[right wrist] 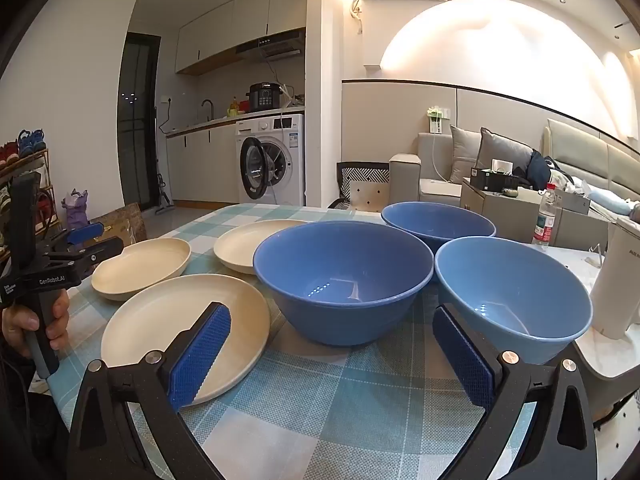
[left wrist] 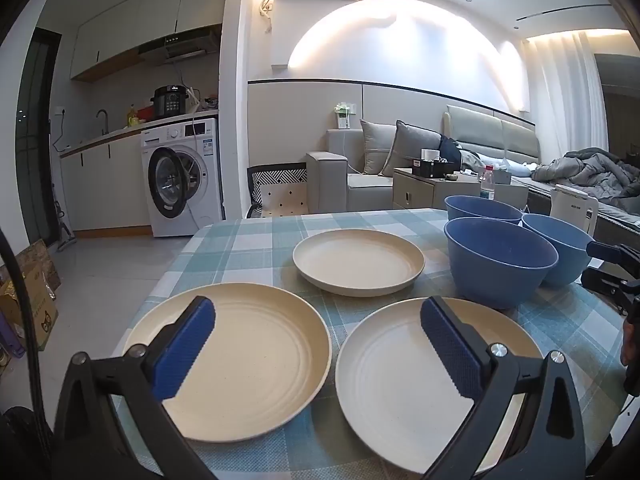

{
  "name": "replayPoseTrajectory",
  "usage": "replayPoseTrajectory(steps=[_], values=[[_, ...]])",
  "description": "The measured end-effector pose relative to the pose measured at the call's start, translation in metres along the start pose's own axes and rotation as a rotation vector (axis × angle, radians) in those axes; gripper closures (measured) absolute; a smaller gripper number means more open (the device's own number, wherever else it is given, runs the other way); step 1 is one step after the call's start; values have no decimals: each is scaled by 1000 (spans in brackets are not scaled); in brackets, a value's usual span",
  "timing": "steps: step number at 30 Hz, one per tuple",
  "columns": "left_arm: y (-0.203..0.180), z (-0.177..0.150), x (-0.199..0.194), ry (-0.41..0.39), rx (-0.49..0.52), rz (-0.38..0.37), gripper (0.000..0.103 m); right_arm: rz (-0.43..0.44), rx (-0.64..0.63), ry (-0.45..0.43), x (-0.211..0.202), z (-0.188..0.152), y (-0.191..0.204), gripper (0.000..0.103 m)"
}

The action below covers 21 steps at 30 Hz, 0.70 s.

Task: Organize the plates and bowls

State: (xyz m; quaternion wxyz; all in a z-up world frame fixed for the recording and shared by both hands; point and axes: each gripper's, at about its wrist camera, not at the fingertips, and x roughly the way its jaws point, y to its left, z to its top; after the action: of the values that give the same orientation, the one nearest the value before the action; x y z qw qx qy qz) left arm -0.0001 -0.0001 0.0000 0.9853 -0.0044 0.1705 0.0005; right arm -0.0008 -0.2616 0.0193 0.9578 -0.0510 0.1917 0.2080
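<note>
Three cream plates (left wrist: 230,360) and three blue bowls (right wrist: 344,280), all round and upright, mouths up – resting apart on a checked-cloth bench (right wrist: 320,400). Left claw (left wrist: 318,350) and right claw (right wrist: 330,356) spread wide, gripping nothing. Behind – washing machine (left wrist: 182,176), sofa (left wrist: 360,176).

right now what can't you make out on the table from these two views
- Near right plate, left wrist view: its near rim is hidden by the left gripper.
- Far bowl, right wrist view: its base is hidden by the two nearer bowls.
- White kettle, right wrist view: cut off by the right edge.
- Water bottle label: too small to read.
</note>
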Motion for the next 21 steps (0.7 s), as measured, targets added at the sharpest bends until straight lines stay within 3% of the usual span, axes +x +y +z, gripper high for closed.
replayPoseTrajectory(steps=[10, 21], values=[[11, 0, 1, 20, -11, -31, 0, -3, -4, 6, 1, 0, 0, 0], [-3, 0, -4, 5, 4, -28, 0, -1, -5, 5, 0, 0, 0, 0]])
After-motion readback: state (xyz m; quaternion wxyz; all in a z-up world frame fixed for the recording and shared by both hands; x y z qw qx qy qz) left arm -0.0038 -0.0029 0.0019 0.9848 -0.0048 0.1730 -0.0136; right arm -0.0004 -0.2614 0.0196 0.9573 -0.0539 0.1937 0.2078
